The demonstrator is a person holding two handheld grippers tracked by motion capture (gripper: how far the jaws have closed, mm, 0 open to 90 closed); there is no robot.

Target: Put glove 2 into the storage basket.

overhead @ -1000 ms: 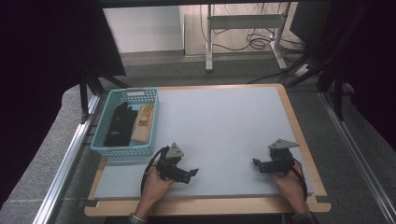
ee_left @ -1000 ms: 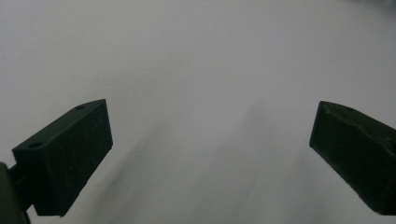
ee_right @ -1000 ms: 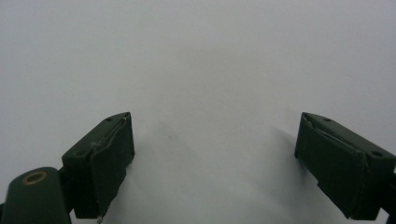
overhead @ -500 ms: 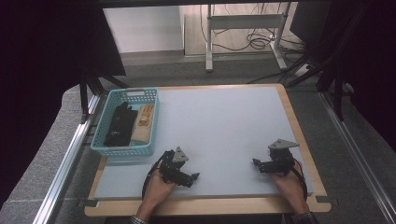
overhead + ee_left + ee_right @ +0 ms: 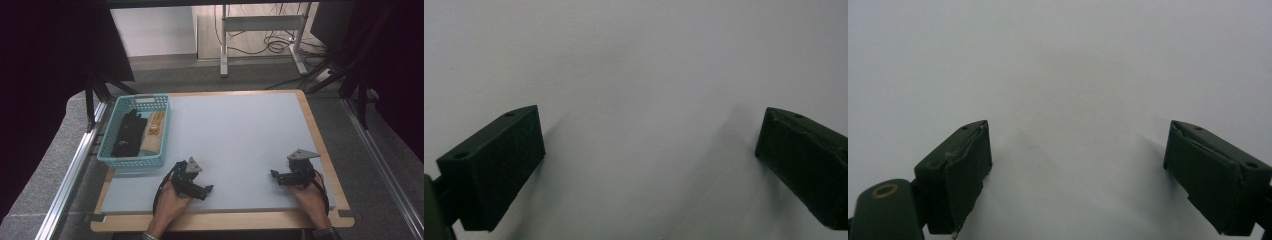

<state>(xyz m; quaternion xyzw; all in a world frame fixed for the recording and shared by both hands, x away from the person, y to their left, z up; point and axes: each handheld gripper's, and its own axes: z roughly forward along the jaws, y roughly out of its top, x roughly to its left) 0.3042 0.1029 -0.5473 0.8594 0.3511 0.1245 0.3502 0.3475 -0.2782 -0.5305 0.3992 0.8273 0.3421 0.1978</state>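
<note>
My left gripper point(image 5: 204, 190) rests low over the grey mat point(image 5: 235, 135) near the table's front left, held by a hand, its tips pointing right. In the left gripper view its jaws stand wide apart over bare grey surface, so the left gripper point(image 5: 649, 165) is open and empty. My right gripper point(image 5: 276, 176) sits near the front right, tips pointing left. The right gripper point(image 5: 1075, 170) is open too, with nothing between its jaws. A teal basket point(image 5: 116, 159) at the left holds a black glove point(image 5: 128, 132) and a tan glove point(image 5: 154, 131).
The mat lies on a wooden board point(image 5: 320, 145) with a raised edge. A metal rail point(image 5: 75, 170) runs along the left side and another point(image 5: 385, 160) along the right. Behind the table stand a white frame point(image 5: 260, 30) and floor cables point(image 5: 280, 45).
My left gripper has shifted slightly toward the front and right, away from the basket. The right gripper has stayed put.
</note>
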